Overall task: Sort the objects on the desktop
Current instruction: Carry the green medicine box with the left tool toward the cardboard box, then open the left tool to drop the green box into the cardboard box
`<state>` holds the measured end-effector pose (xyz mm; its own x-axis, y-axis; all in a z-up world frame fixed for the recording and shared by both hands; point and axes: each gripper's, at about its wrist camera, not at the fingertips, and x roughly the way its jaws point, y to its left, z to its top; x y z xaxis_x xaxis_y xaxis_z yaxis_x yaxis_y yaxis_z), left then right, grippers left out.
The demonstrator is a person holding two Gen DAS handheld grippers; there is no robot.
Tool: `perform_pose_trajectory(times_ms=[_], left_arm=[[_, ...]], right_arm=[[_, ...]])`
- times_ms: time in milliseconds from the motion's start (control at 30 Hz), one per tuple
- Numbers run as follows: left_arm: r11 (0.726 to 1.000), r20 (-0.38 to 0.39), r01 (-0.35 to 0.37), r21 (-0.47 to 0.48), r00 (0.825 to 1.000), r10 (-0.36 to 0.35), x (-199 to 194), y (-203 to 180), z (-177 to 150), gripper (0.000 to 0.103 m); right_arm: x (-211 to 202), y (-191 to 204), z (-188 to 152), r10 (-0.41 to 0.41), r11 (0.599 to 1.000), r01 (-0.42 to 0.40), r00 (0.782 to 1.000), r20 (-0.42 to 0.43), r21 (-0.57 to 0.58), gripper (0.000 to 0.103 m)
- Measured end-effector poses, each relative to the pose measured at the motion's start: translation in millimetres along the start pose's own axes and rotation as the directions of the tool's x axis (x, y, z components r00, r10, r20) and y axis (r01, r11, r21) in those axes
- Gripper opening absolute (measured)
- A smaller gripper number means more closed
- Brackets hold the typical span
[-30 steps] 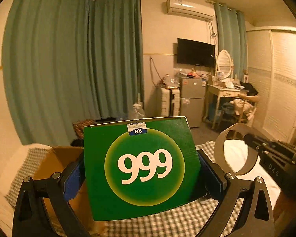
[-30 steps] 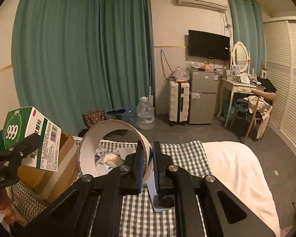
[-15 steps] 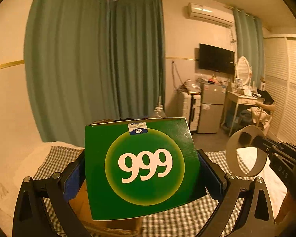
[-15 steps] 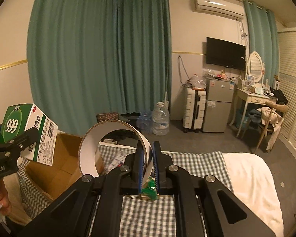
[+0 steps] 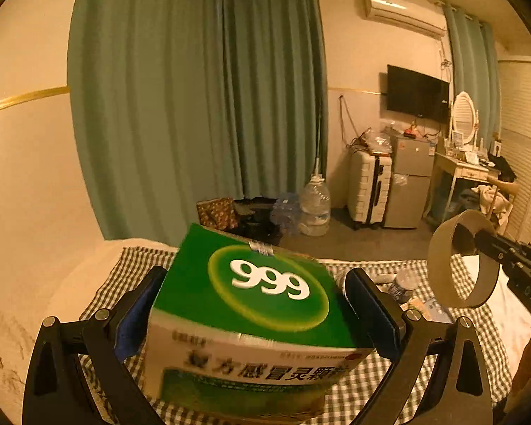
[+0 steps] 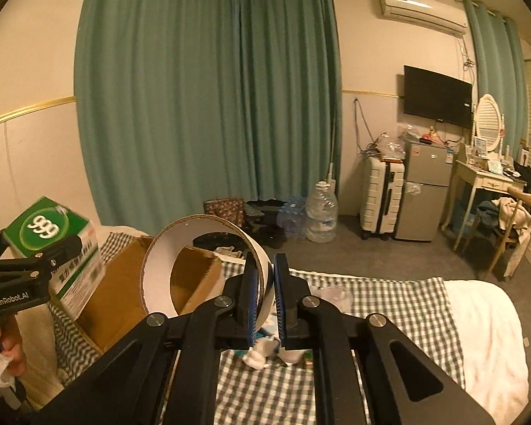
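Left gripper [image 5: 256, 276]: I am carrying the green medicine box [image 5: 265, 304] between its fingers; the jaws have just been closing a little, and the blue pads appear to be pressing on the box's two flanks
Change in the medicine box: a moment ago it was standing upright with its "999" face square to the left wrist camera; now it is tipping forward, so that face is lying back and a printed side panel is showing, blurred
Place of the medicine box: the right wrist view shows it in the air just beside and above the near edge of the open carton [image 6: 124, 283], not yet inside
Right gripper [image 6: 265, 262]: its fingers are clamped together on the wall of the cardboard ring [image 6: 159, 283], which I am holding up above the checked cloth [image 6: 371, 301]
Change in view: both cameras are swinging across the room, bringing the carton from the frame edge towards the middle of the right view
Meaning for the task: I judge the box is being pitched over for dropping into the carton; the ring is waiting its turn
Risk: the tilted box could slip or catch the carton's rim
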<state>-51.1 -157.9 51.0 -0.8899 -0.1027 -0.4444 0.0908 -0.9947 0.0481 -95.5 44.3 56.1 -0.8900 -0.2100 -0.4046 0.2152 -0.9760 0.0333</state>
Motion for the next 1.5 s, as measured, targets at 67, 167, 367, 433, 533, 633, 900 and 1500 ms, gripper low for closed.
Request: perform_pose_trajectory(times_ms=[67, 167, 367, 433, 533, 633, 900, 1500], left_arm=[[1.000, -0.018, 0.004, -0.007, 1.000, -0.004, 7.9, 3.0, -1.8, 0.092], [1.000, -0.047, 0.014, -0.023, 0.999, -0.015, 21.5, 9.4, -6.5, 0.087], [0.998, -0.149, -0.028, -0.053, 0.989, 0.020, 56.3, 26.7, -20.2, 0.087], [0.997, -0.165, -0.039, -0.061, 0.986, 0.029, 61.0, 32.4, -23.2, 0.087], [0.996, -0.187, -0.037, -0.077, 0.982, 0.022, 68.6, 40.0, -27.6, 0.087], [0.996, -0.222, -0.054, -0.078, 0.974, 0.036, 80.7, 46.4, -33.4, 0.087], [0.990, -0.341, -0.072, -0.118, 0.940, 0.028, 113.0, 67.0, -53.1, 0.087], [0.993, -0.431, -0.092, -0.068, 0.901, 0.054, 147.2, 67.3, -71.7, 0.087]], right_arm=[[7.5, 2.9, 2.1, 0.012, 1.000, -0.012, 1.000, -0.002, -0.002, 0.008], [19.3, 11.1, 2.2, 0.036, 0.999, -0.036, 0.999, -0.010, -0.008, 0.008], [53.7, 37.7, -5.2, 0.087, 0.996, -0.089, 0.995, -0.053, -0.030, 0.008], [63.3, 45.7, -6.2, 0.102, 0.994, -0.105, 0.993, -0.065, -0.040, 0.008], [82.7, 58.0, -11.1, 0.133, 0.989, -0.139, 0.986, -0.098, -0.048, 0.008], [96.8, 69.7, -17.3, 0.153, 0.985, -0.160, 0.981, -0.116, -0.057, 0.008], [132.9, 94.5, -20.5, 0.192, 0.973, -0.208, 0.969, -0.154, -0.095, 0.008], [206.6, 129.5, -51.3, 0.206, 0.953, -0.258, 0.935, -0.289, -0.156, 0.050]])
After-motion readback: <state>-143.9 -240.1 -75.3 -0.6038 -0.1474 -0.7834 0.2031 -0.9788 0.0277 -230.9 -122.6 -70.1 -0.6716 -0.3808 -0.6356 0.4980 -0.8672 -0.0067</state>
